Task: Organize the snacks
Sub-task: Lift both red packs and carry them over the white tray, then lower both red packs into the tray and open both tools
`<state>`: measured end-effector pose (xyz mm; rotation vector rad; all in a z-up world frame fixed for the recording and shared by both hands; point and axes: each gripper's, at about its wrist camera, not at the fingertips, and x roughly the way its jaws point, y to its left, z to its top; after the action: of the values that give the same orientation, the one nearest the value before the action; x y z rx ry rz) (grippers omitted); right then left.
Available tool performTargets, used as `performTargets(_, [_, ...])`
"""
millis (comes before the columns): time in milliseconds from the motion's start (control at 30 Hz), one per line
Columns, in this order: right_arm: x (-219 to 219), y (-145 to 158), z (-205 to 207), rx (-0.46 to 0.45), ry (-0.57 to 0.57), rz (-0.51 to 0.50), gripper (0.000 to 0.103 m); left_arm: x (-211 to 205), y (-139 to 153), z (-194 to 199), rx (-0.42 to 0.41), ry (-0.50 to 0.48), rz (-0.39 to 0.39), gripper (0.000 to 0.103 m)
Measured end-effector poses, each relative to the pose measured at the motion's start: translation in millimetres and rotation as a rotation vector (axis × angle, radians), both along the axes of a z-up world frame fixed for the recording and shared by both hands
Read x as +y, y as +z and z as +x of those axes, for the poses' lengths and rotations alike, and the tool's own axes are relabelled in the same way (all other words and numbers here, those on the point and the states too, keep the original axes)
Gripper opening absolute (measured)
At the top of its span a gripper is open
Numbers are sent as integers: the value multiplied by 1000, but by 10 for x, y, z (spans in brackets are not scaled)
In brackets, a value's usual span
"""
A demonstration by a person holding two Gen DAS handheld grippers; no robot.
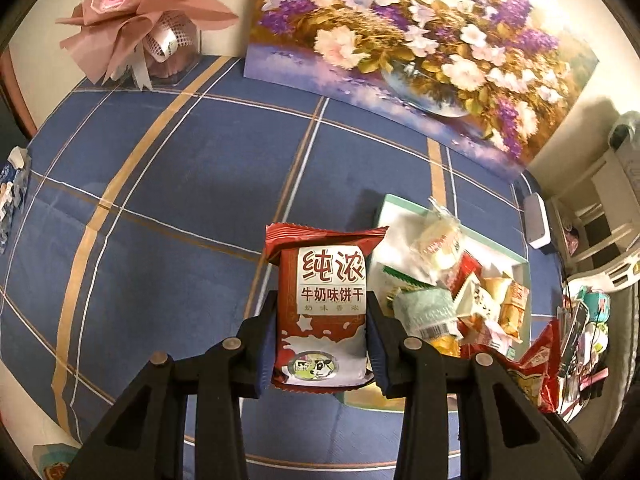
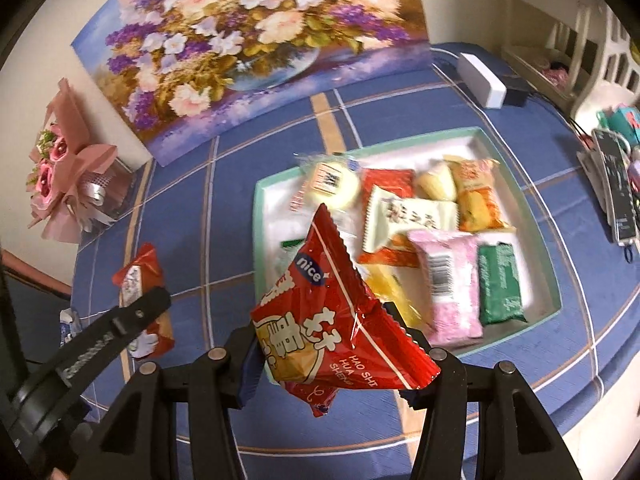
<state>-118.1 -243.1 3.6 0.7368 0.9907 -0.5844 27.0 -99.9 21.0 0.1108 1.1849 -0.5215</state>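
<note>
Covering the table [image 1: 160, 184]: a blue cloth with tan and white lines, bare and roomy across its left half; a flower painting [image 1: 420, 40] and a pink bouquet [image 1: 136, 12] stand along the far edge against the wall.

Tray [image 2: 404, 142], pale green rim, white inside, right of centre: heaped with wrapped snacks, among them a pink pack [image 2: 450, 280] showing a barcode, a green pack [image 2: 500, 284] and an orange pack [image 2: 478, 196]. Blue cloth shows on all sides of the tray.

Left gripper [image 1: 322, 344]: angled steeply down just left of the tray, jaws closed on a dark red biscuit pack [image 1: 322, 308], upright, printed "纯浓" and "牛奶味饼干" above a cow picture.

Right gripper [image 2: 332, 344]: angled steeply down over the tray's near left corner, jaws closed on a red snack bag [image 2: 336, 320], tilted, marked "nice" and "HAO SHI HUA SHENG".

White box [image 2: 480, 80]: far right corner of the table.
</note>
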Motion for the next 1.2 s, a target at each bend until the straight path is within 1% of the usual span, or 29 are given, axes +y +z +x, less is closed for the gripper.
performTargets(100, [-81, -62, -97, 10, -19, 23, 56, -41, -10, -87, 6, -11, -11, 41])
performTargets(267, [-241, -133, -209, 24, -59, 44, 56, -144, -142, -190, 35, -40, -11, 41])
performTargets(433, [-348, -243, -229, 59, -71, 59, 56, -224, -385, -215, 102, -63, 4, 41])
performTargets(500, [-377, -287, -232, 74, -74, 65, 56, -255, -496, -208, 144, -68, 3, 41])
performTargets(567, [-404, -317, -244, 77, -78, 75, 56, -294, -561, -219, 163, -78, 7, 41])
performTargets(767, [-487, -436, -237, 92, -87, 108, 56, -471, -689, -279, 161, -126, 33, 41])
performTargets(867, [-534, -500, -234, 97, -91, 126, 56, -539, -764, -306, 187, -139, 28, 41])
performTargets(1000, [-574, -586, -237, 110, -100, 143, 56, -604, -808, -332, 177, -148, 33, 41])
performTargets(1200, [-632, -697, -257, 125, -111, 159, 56, -674, -859, -391, 186, -171, 30, 41])
